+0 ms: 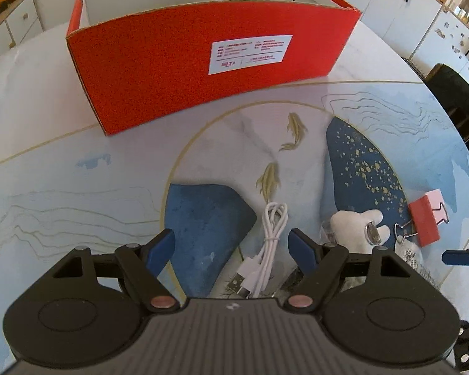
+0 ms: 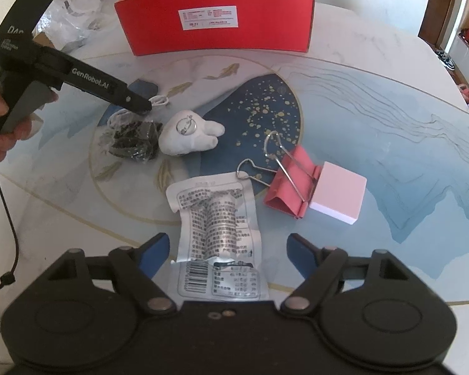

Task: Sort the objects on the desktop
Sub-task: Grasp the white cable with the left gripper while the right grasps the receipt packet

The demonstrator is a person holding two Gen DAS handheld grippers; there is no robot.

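Note:
A red open box (image 1: pixel 203 62) stands at the far side of the table; it also shows in the right wrist view (image 2: pixel 215 22). My left gripper (image 1: pixel 231 243) is open over a coiled white USB cable (image 1: pixel 265 250). A white plush keychain (image 1: pixel 356 228) lies to its right, also in the right wrist view (image 2: pixel 187 137). My right gripper (image 2: pixel 228 250) is open around a printed foil packet (image 2: pixel 219 225). A red binder clip (image 2: pixel 290 184) and a pink note block (image 2: pixel 337 192) lie to the right. A clear bag of dark pieces (image 2: pixel 134 143) lies left of the plush.
The round table (image 2: pixel 390 109) has a blue and gold fish pattern. Crumpled clear plastic (image 2: pixel 78 3) lies at the back left. White cabinets (image 1: pixel 406 6) and a dark chair (image 1: pixel 456 100) stand beyond the table. The left gripper body (image 2: pixel 62 65) reaches in from the left.

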